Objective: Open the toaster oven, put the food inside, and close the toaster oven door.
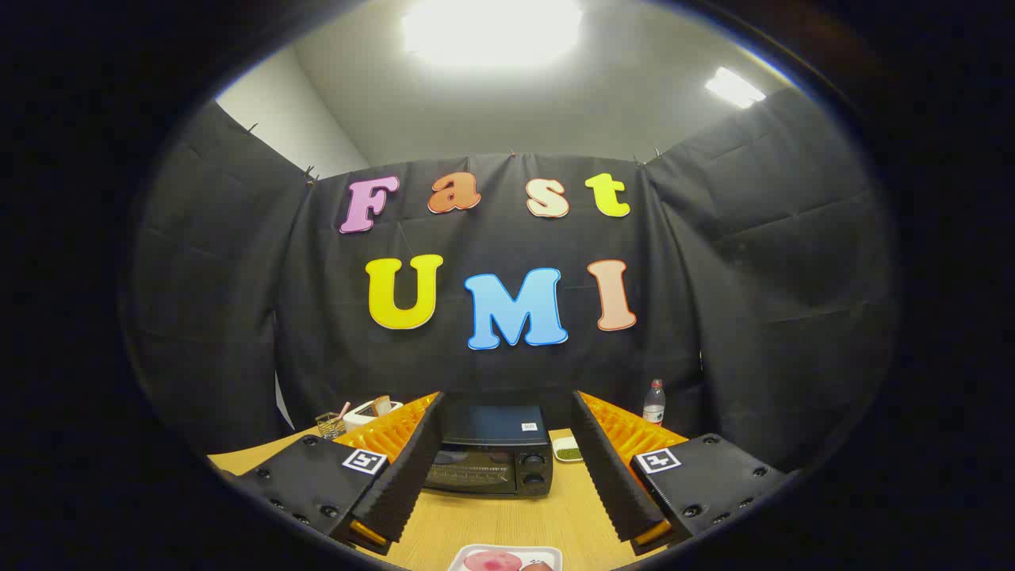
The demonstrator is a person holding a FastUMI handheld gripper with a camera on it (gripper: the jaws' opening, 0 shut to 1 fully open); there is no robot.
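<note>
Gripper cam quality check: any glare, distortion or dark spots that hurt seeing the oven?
Gripper view: ceiling light panel blown out white; fisheye bends the booth walls; black toaster oven small, dim but legible between the open gripper fingers; white food tray cut off nearest the camera.

A recording booth: black cloth walls (pixel 753 262) (clipped up) around a wooden table (pixel 507 523).

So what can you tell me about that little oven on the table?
The toaster oven is a small, dark, boxy appliance that looks like metal, with a flat top bearing a small pale sticker. Its front has a glass door, shut, and two round knobs stacked to one side. It stands upright on the wooden table, beyond and between the open gripper's fingers, which do not touch it. A small white dish sits beside it.
</note>
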